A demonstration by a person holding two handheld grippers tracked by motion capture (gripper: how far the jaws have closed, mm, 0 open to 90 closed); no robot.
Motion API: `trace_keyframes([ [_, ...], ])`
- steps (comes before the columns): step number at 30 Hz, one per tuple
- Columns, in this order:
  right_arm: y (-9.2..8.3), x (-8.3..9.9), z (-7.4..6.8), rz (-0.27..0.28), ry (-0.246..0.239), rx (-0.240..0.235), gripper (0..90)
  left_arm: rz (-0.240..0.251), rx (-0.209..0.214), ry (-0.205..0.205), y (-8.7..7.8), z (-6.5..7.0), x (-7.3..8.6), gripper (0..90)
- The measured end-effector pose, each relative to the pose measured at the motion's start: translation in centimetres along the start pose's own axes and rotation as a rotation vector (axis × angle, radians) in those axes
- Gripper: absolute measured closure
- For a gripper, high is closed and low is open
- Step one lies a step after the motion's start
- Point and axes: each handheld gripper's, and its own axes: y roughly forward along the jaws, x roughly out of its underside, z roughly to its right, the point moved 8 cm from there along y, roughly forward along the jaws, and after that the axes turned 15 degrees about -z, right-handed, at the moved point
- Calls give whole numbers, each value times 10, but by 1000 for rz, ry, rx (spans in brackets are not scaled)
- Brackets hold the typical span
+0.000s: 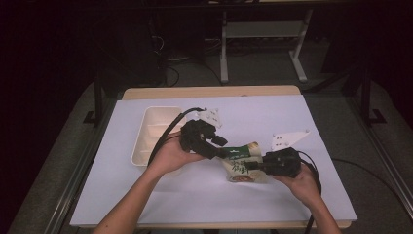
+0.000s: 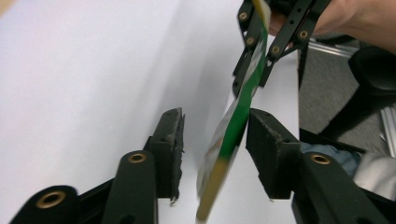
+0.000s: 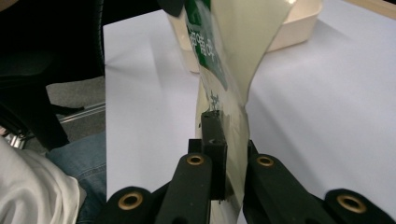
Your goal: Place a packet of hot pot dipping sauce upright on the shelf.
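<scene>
Jaws of the left gripper [image 2: 212,149] are being held spread around the green-and-cream pouch [image 1: 245,163], one edge of it lying between them (only the right-hand pad seems to touch). Left of it, a cream tray [image 1: 146,141] is resting on the white bench [image 1: 272,204]. Farther right, the pouch is being pinched by the right gripper [image 3: 226,168], its jaws pressed together, above the bench.

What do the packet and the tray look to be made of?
Packet: thin flexible film, probably plastic. It bends and creases where the right gripper pinches it, and its pale part looks glossy and half see-through. Tray: likely rigid moulded plastic, cream, matte, with rounded rim and dividers.
</scene>
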Motion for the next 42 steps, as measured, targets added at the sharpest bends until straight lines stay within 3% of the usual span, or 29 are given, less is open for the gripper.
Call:
trace_keyframes([
  [7, -11, 3, 7, 9, 23, 28, 898, 42, -48, -35, -11, -5, 19, 492],
  [22, -36, 1, 34, 47, 121, 108, 898, 79, -69, -24, -14, 7, 46, 416],
  [31, -44, -16, 43, 75, 138, 132, 898, 93, -78, -8, 0, 22, 63, 354],
  [42, -32, -55, 44, 104, 114, 123, 898, 99, -90, 25, 24, 43, 83, 320],
])
